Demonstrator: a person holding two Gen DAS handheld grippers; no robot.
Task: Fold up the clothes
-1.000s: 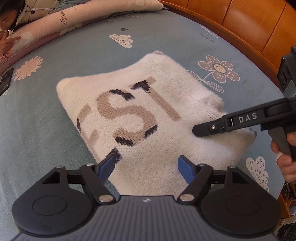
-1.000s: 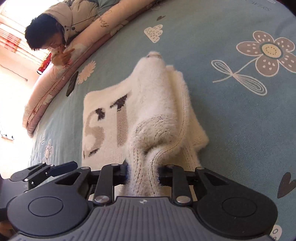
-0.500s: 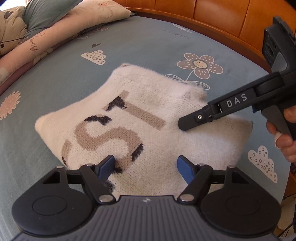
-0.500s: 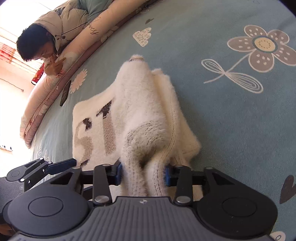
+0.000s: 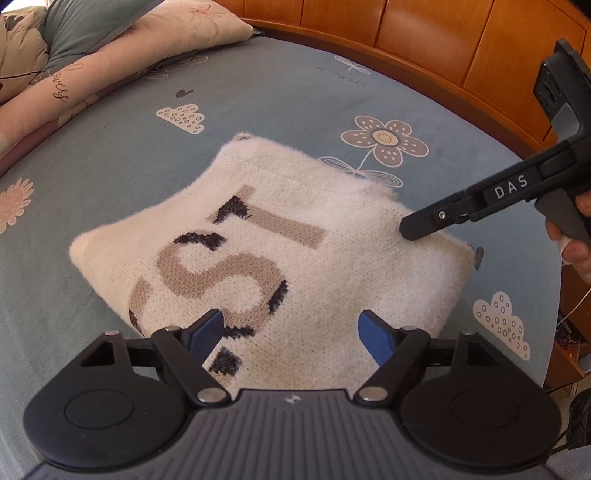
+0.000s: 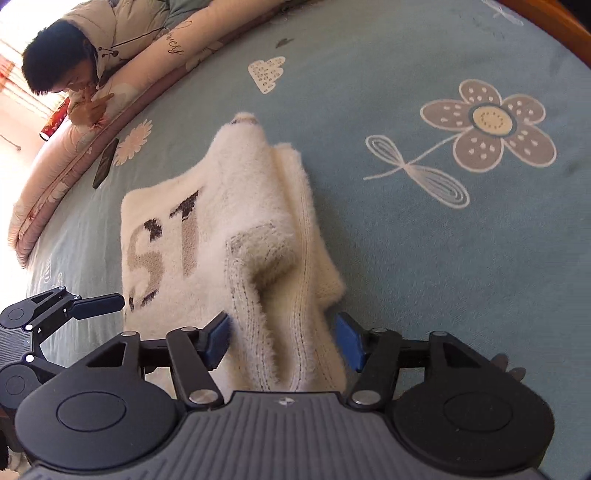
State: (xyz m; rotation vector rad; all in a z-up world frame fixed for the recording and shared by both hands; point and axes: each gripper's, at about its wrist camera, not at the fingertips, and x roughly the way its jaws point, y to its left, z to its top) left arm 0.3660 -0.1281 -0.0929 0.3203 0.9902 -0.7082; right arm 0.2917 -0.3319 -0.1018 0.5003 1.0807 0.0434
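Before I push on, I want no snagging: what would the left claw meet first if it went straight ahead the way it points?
Most likely the white sweater, around its knitted letters; the left claw is opening with nothing gripped between its pads. The depth is hard to judge.

sweater (image 5: 280, 236) on bedsheet (image 5: 258, 92) | quilt (image 5: 110, 62) behind | headboard (image 5: 424, 33) right

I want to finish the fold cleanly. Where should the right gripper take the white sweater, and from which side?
Probably the raised ribbed fold of the white sweater, from the near end. It stands up as a ridge between the right gripper's opening jaws, pads clear of it, while the rest lies flat on the bedsheet.
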